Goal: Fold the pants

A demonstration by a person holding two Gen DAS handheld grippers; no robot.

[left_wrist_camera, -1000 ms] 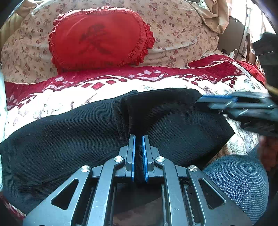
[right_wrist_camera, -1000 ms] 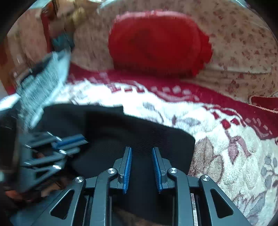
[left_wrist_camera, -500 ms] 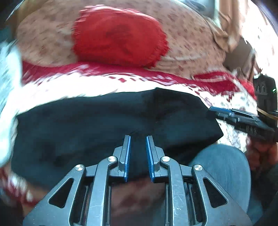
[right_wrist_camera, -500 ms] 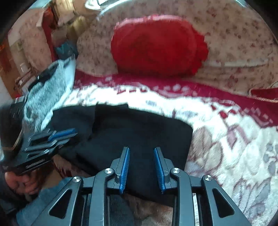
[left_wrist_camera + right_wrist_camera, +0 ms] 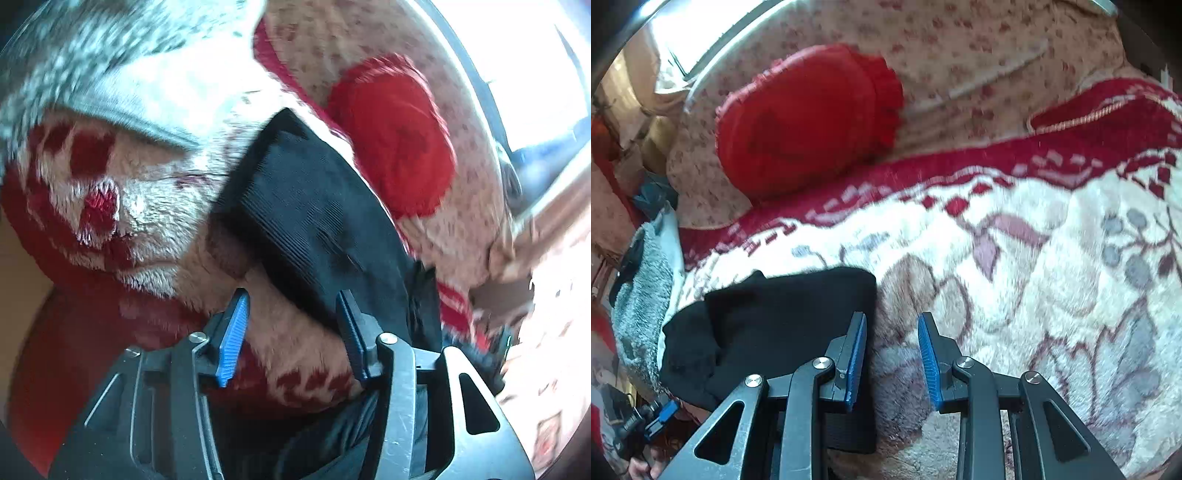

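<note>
Left tool (image 5: 291, 332) is opening, empty, at the black pants' (image 5: 314, 221) near end. Right tool (image 5: 892, 354) is hanging part-open beside their right edge.

- My left wrist camera sits close over the bed's near edge, rolled sideways, facing down along its hand-held gripper (image 5: 291, 332).
- My right wrist camera looks down across the blanket (image 5: 1015, 258), also near.
- Both views share the black pants (image 5: 314, 221) (image 5: 783, 314) and the red pillow (image 5: 395, 136) (image 5: 809, 118).
</note>
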